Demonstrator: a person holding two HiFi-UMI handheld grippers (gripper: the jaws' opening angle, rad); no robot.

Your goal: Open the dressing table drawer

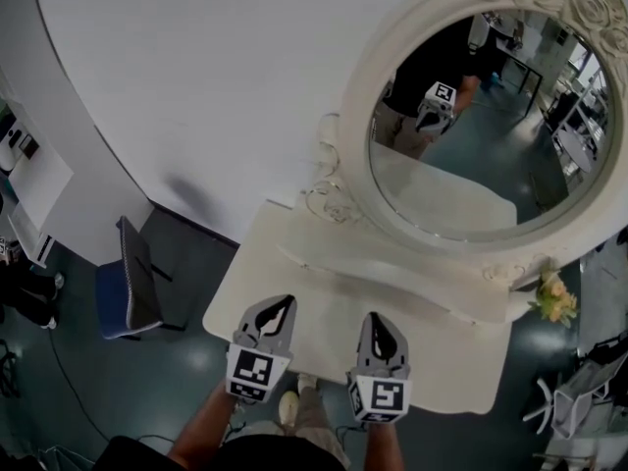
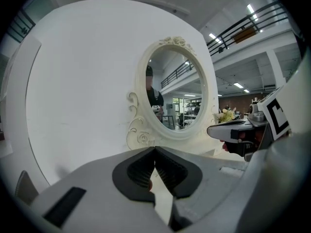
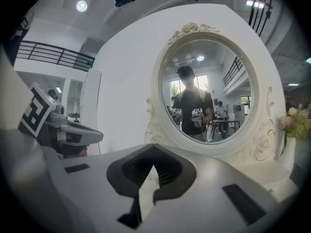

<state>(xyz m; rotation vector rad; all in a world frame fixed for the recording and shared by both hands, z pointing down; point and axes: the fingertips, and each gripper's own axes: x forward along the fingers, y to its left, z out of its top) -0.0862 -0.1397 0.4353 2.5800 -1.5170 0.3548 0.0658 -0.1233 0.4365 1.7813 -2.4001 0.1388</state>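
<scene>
The cream-white dressing table (image 1: 446, 356) with an oval carved mirror (image 1: 471, 165) fills frame centre, its drawer front hidden beneath the top. The left gripper (image 1: 283, 305) and right gripper (image 1: 377, 320), both pressed together and empty, overlap its lower edge.

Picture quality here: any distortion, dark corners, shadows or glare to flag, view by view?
Head view: dim, with a soft shadow on the white wall left of the mirror. Left gripper view: strong fisheye, black corners, the wall bows; the shut left gripper is sharp. Right gripper view: same fisheye and dark corners, a bright ceiling lamp top left, shut right gripper sharp.
</scene>
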